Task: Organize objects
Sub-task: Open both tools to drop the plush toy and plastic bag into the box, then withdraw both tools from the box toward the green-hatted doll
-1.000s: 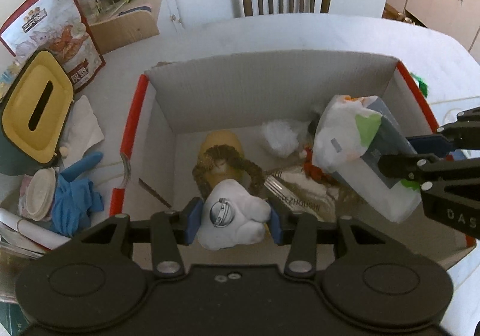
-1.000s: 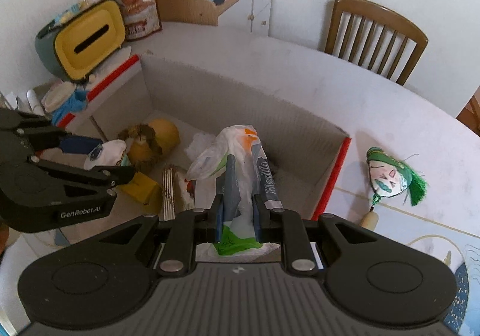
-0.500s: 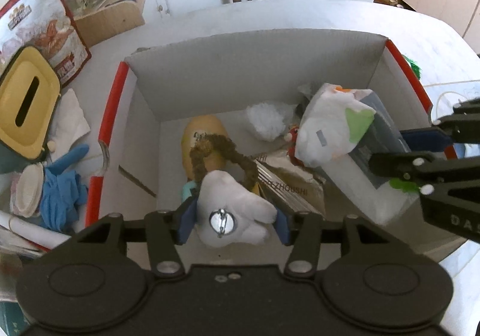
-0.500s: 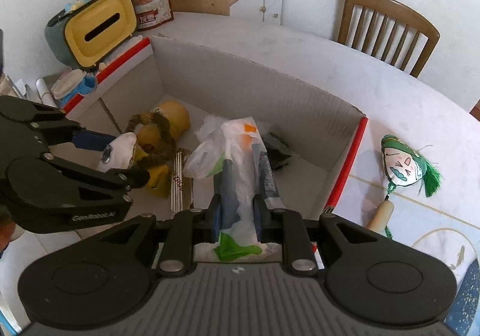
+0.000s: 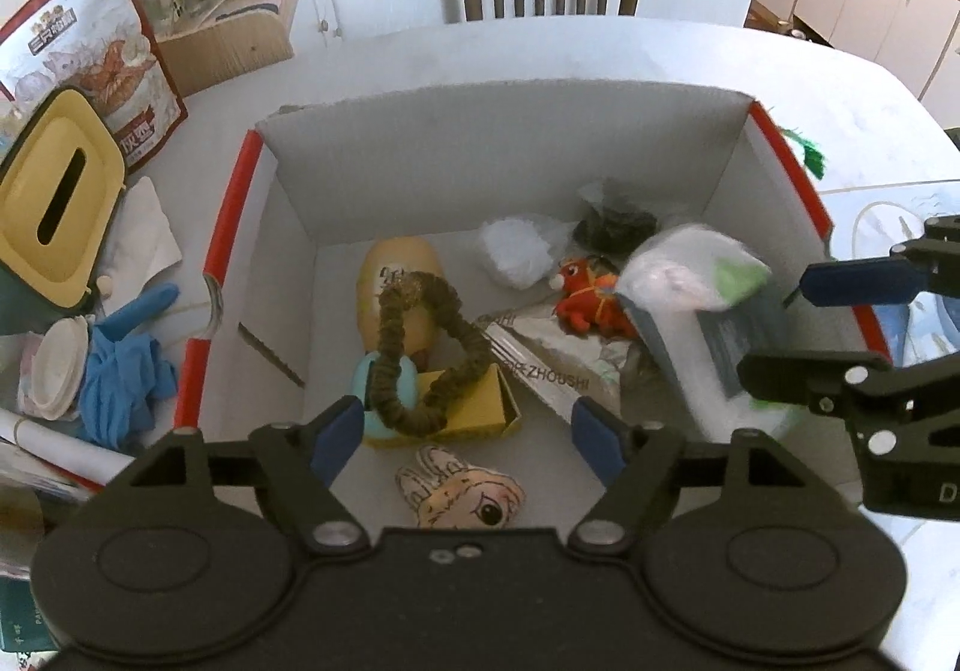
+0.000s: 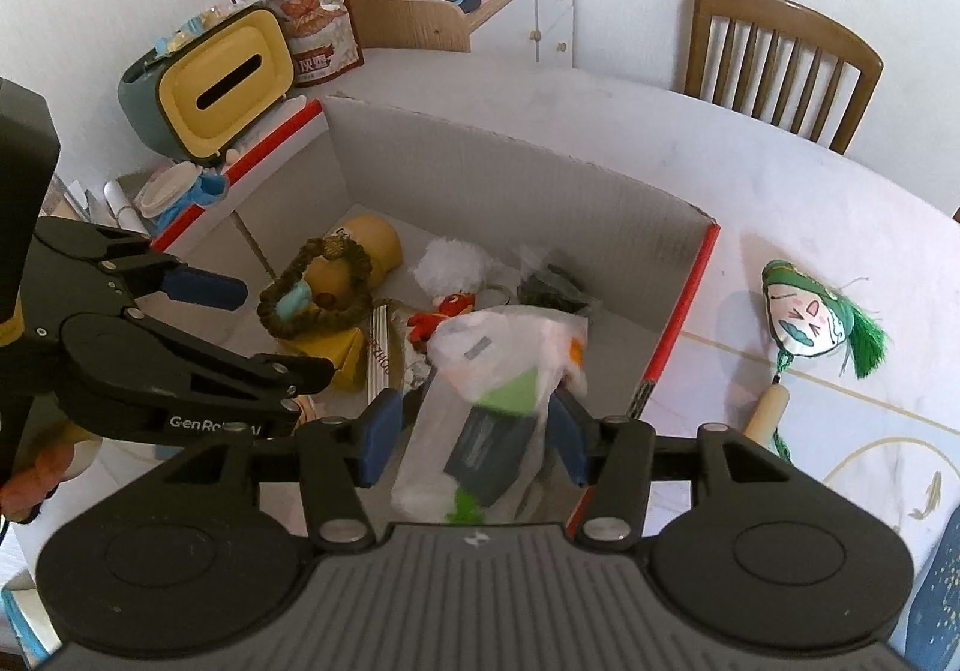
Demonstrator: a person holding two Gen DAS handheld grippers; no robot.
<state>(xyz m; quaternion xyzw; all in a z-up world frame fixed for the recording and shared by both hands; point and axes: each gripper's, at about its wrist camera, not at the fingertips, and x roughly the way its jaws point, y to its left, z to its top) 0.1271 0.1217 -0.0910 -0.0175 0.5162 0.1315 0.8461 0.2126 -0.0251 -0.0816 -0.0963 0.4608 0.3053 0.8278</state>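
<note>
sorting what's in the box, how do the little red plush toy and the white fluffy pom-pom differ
The little red plush toy is bright red with a white snout and orange cord on it; the white fluffy pom-pom is plain white. The red plush toy has a figure shape; the white pom-pom is a shapeless tuft. The pom-pom lies nearer the back wall. Both are small, soft, and lie loose on the floor of the cardboard box.

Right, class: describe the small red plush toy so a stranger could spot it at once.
Start at the open cardboard box with red edges on the white table. On its floor, right of the brown braided ring, lies the small red plush toy. Nothing else inside the box is bright red.
</note>
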